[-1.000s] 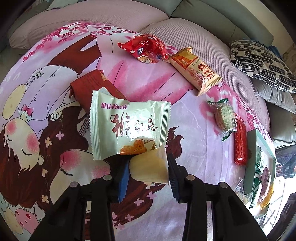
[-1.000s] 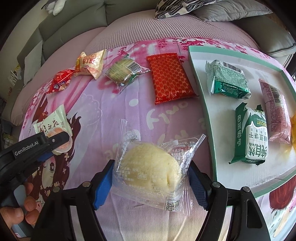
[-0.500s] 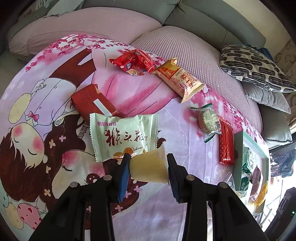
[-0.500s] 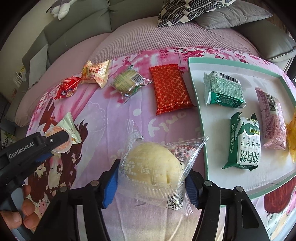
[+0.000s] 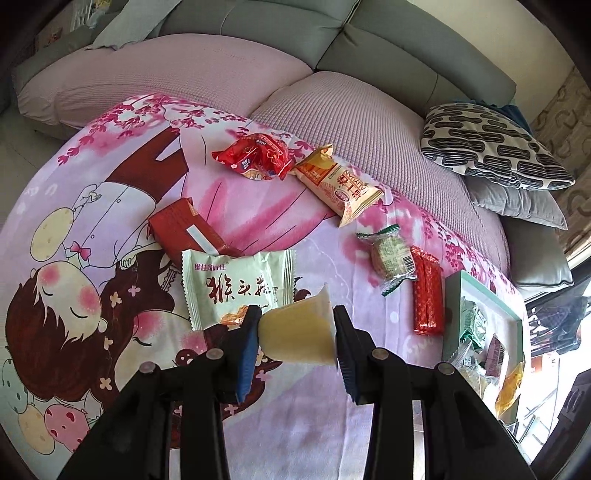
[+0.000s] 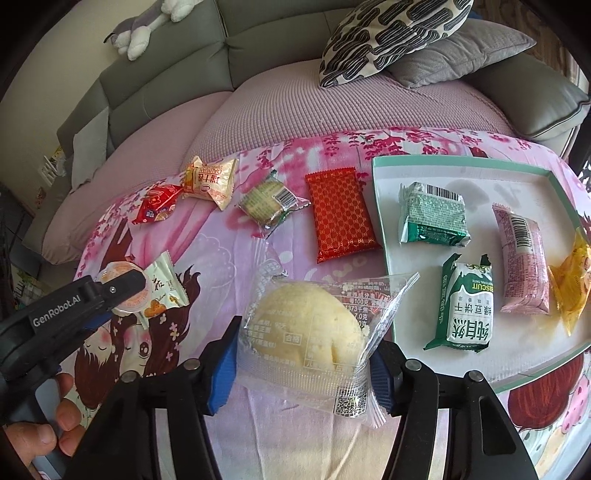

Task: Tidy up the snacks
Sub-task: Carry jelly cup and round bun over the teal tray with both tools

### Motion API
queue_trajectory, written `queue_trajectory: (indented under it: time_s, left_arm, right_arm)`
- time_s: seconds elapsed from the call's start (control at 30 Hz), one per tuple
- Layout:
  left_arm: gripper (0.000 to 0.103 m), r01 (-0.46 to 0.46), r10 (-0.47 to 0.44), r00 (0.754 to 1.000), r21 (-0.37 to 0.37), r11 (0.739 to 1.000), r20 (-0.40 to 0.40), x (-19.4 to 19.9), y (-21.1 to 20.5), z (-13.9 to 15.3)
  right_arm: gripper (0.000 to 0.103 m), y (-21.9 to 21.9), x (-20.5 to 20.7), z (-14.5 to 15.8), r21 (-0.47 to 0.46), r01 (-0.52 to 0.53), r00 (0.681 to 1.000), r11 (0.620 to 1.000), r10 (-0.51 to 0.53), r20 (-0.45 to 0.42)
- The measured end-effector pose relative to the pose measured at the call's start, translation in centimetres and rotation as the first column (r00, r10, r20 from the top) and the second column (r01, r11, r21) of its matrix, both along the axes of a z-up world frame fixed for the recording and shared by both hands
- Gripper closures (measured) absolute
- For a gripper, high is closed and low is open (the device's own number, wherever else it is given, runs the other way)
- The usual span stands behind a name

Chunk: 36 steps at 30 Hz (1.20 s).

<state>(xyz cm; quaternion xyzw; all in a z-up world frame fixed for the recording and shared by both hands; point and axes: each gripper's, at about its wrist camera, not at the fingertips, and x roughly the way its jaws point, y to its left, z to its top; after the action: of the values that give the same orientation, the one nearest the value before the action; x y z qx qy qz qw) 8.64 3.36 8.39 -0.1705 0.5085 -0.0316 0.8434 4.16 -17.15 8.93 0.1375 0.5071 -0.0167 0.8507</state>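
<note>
My left gripper [image 5: 295, 317] is shut on a pale yellow jelly cup [image 5: 295, 334], held off the pink cartoon blanket just in front of a pale green packet [image 5: 240, 288]. In the right wrist view that left gripper [image 6: 122, 288] shows at the left, held by a hand, the cup's orange lid [image 6: 118, 273] facing up. My right gripper [image 6: 303, 343] is shut on a yellow bun in clear wrap [image 6: 303, 321], lifted left of the white tray [image 6: 480, 184]. Several packets lie in the tray, among them a green one [image 6: 432, 214] and a pink bar [image 6: 522, 266].
Loose on the blanket lie a red patterned packet [image 6: 341, 218], a clear-wrapped green cake [image 6: 269, 201], an orange-cream packet [image 6: 212, 181], a red packet [image 6: 157, 208] and a dark red packet [image 5: 184, 229]. Sofa cushions and a patterned pillow [image 6: 391, 33] stand behind.
Both grippers have risen, so the blanket looks farther away. The right jaws closed in on the bun and lifted it. The jelly cup has come up off the pale green packet.
</note>
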Motion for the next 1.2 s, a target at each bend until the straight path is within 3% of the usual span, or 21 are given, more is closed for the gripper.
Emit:
queue_trajectory:
  time_s: [0.27,0.53,0.83,1.2]
  left_arm:
    - [0.063,0.016,-0.016,0.999,0.0,1.0,0.034,-0.5,-1.1,1.5]
    - [0.063,0.081,-0.081,0.996,0.001,0.997,0.043,-0.9,-4.3,1.9]
    - [0.063,0.156,-0.155,0.987,-0.018,0.988,0.052,-1.4,-8.7,2.3]
    - [0.063,0.266,-0.262,0.959,-0.019,0.964,0.107,-1.7,-14.3,3.5]
  right_arm:
    - [0.039,-1.8,-0.4,0.5,0.01,0.038,0.999,0.999,-0.038,0.014]
    - [0.039,-6.5,-1.2,0.7,0.024,0.142,0.99,0.989,-0.143,0.019]
    - [0.039,-13.9,-2.9,0.8,0.036,0.312,0.95,0.949,-0.313,0.021]
    - [0.039,-20.3,-4.9,1.3,0.031,0.44,0.895,0.898,-0.441,0.061]
